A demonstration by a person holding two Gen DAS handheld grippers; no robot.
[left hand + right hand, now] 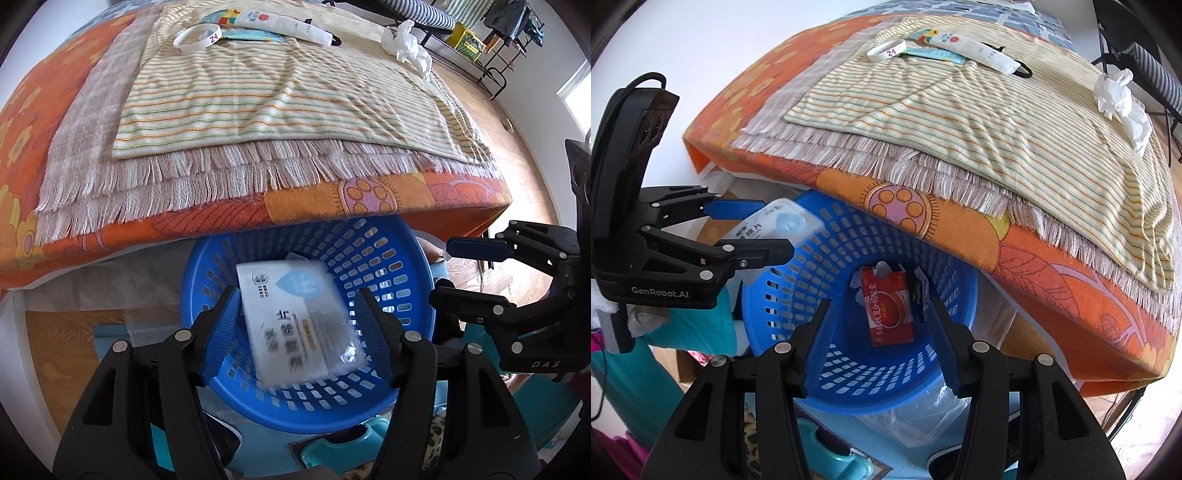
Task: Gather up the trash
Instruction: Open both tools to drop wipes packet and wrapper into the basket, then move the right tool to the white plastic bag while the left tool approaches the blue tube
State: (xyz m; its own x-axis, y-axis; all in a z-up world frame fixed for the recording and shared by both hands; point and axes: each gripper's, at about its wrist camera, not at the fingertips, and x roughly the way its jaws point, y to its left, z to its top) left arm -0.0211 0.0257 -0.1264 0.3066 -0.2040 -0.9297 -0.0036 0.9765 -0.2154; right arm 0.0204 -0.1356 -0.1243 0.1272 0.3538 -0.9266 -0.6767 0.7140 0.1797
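Observation:
A blue plastic basket [332, 406] [798, 295] stands on the floor under the bed's edge. My left gripper [297, 295] [777, 225] hangs open over it. A white packet [291, 317] [775, 221] is between its fingers, motion-blurred and loose from the right pad. My right gripper [881, 304] [441, 269] is open above the basket with nothing between its fingers. A red box [890, 314] lies on the basket's bottom among paper scraps. On the striped towel [258, 96] lie crumpled white tissue [406, 44] [1119, 96], a white tube [284, 24] [975, 51] and a white wristband [197, 38] [886, 51].
The bed's orange flowered cover [369, 206] overhangs the far half of the basket. A fringed beige blanket [147, 184] lies under the towel. Teal items [849, 461] and a clear plastic bag [923, 417] lie on the floor beside the basket. A black metal rack [498, 55] stands beyond the bed.

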